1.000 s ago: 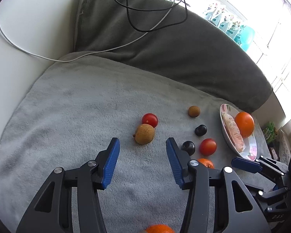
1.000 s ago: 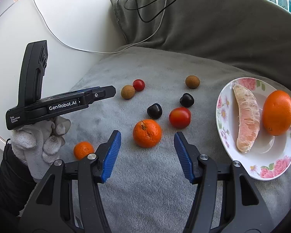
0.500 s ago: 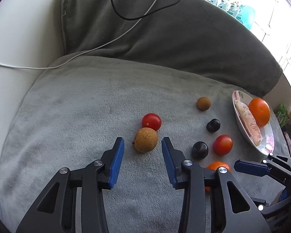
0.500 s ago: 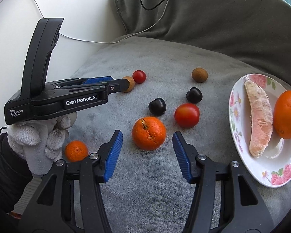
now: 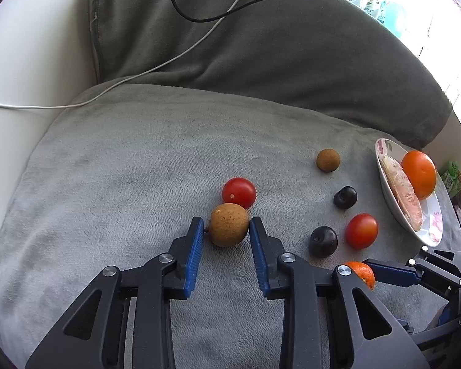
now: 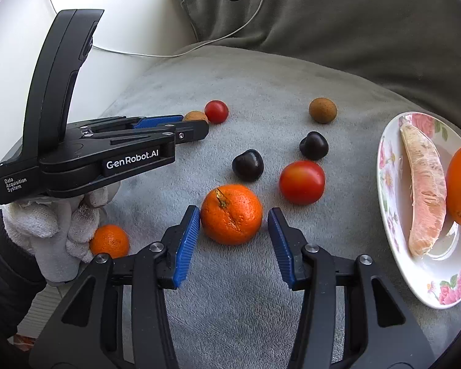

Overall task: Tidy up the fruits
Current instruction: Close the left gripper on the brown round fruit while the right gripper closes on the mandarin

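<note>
Brown speckled round fruit (image 5: 229, 224) lies on grey plush blanket (image 5: 123, 169), between left gripper (image 5: 226, 226) fingers, parted, not clamping. Right gripper (image 6: 233, 226) fingers spread wide around orange tangerine (image 6: 232, 213), not gripping.

Bright daylight from blown-out upper right; sharp focus, fisheye-warped, vignetted edges.

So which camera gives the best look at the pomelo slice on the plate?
The right wrist view: the pomelo slice lies in full on the flowered plate, seen from above. The left wrist view shows it small, edge-on and near the frame edge.
</note>
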Action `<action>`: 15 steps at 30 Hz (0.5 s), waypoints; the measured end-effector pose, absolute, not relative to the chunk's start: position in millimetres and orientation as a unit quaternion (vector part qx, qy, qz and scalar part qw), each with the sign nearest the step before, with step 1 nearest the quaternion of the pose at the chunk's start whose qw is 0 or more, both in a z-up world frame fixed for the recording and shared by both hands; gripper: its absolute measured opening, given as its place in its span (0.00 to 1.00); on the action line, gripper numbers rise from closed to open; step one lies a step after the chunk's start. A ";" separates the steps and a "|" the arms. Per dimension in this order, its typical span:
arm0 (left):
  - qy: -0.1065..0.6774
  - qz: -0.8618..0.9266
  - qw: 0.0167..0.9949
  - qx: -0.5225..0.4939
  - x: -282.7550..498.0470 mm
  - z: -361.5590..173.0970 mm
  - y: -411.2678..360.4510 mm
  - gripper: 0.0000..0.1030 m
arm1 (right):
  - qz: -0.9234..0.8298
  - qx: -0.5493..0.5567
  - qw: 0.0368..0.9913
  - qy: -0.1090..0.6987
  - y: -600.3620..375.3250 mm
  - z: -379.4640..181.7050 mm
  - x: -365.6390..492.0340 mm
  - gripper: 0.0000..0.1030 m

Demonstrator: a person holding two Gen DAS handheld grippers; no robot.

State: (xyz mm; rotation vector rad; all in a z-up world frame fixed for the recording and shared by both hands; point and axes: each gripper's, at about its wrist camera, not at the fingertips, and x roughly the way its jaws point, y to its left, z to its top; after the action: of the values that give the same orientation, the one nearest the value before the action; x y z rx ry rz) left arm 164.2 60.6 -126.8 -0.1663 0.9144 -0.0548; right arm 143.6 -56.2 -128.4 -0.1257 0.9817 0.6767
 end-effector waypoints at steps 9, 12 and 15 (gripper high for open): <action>0.440 -0.025 0.894 -0.086 166.5 -127.4 63.6 0.28 | 0.318 -0.059 0.826 0.462 -54.3 -128.4 142.3 0.42; 0.438 -0.024 0.895 -0.085 162.2 -124.6 62.0 0.28 | 0.318 -0.050 0.826 0.462 -56.3 -127.6 141.1 0.41; 0.436 -0.022 0.895 -0.087 156.2 -121.4 61.4 0.28 | 0.318 -0.046 0.827 0.462 -59.6 -126.1 138.2 0.41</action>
State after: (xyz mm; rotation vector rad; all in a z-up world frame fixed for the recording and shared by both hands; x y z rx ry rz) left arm 156.2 61.4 -121.4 -0.1803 0.9041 -0.0465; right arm 138.2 -59.6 -126.1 -0.0972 0.9802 0.6746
